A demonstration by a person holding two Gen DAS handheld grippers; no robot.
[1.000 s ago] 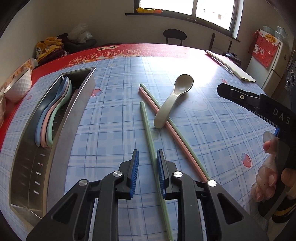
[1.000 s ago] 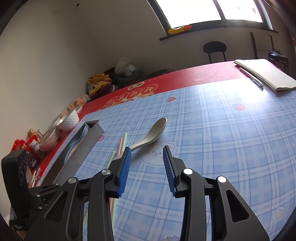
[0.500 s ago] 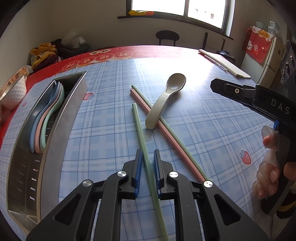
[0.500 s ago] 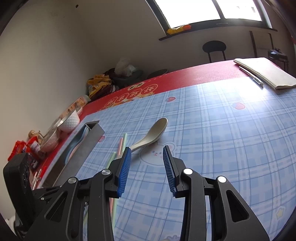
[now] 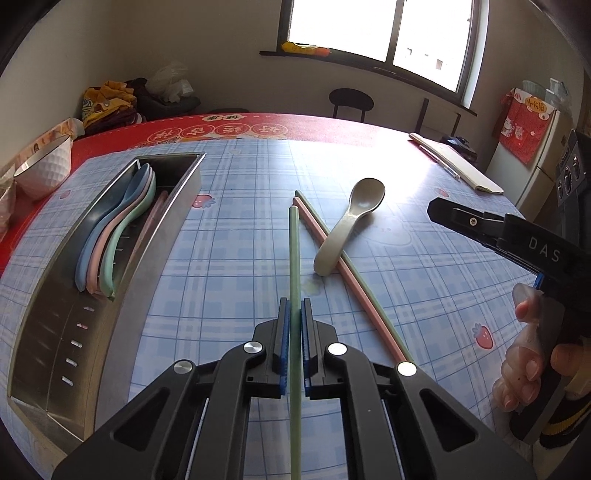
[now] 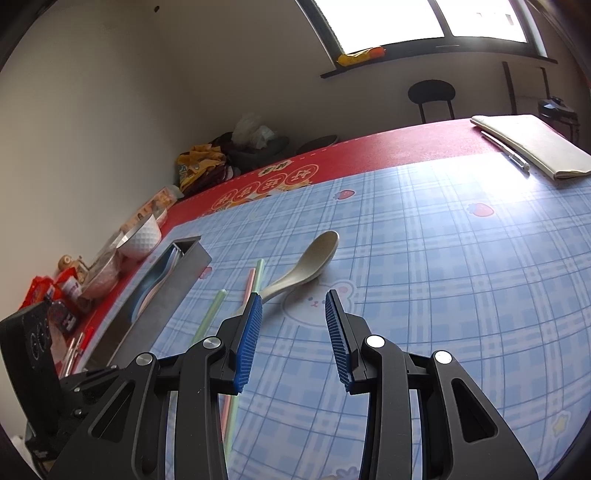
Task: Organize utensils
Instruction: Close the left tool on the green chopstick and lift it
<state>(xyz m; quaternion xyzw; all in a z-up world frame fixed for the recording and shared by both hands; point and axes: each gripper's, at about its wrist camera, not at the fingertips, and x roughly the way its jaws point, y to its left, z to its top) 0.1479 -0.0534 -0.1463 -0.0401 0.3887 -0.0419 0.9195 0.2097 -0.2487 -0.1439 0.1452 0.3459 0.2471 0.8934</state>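
On the left of the desk (image 5: 229, 236), the metal tray (image 5: 122, 280) already holds blue, pink and green spoons (image 5: 110, 236), so part of the sorting looks done. The left gripper (image 5: 294, 332) is clamped on a green chopstick (image 5: 293, 258). Just right of it, a pink chopstick (image 5: 347, 273) and another green one lie under the beige spoon (image 5: 351, 221), all unsorted. The right gripper (image 6: 293, 332) hovers half open, empty.

Left wrist cam sits low and close over the blue plaid tablecloth (image 5: 229, 236), facing the window (image 5: 373, 29). Right wrist cam looks from further right – tilted, facing the wall corner. Both catch the beige spoon (image 5: 351, 225) and steel tray (image 6: 173, 280).
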